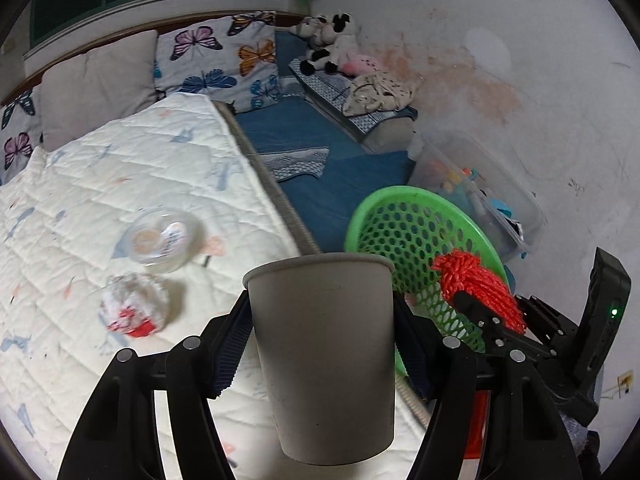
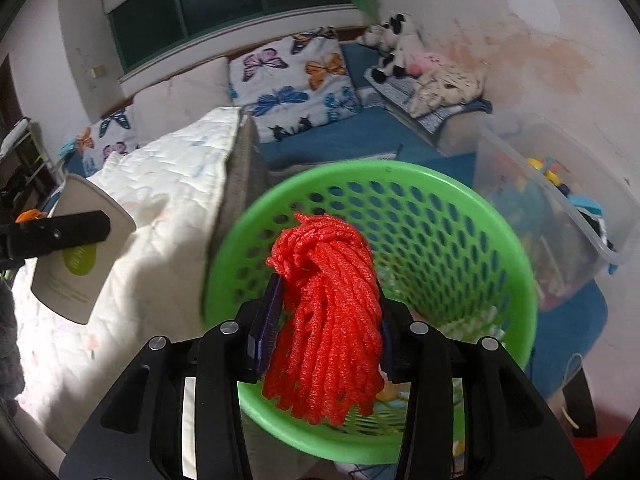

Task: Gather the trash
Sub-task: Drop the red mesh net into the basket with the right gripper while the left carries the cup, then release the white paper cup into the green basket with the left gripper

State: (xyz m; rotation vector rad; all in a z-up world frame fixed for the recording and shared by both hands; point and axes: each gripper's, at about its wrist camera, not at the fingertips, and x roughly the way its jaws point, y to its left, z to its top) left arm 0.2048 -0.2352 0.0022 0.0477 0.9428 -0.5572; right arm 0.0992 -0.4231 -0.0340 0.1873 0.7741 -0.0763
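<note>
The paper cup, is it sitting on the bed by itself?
No, the left gripper holds the paper cup pinched between its two fingers.

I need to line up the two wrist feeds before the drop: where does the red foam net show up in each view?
Left wrist: red foam net at lower right, clamped in the right gripper, in front of the green basket.
Right wrist: red foam net at centre, between the right gripper's fingers, over the basket's mouth.
Shared landmark: green basket.
</note>
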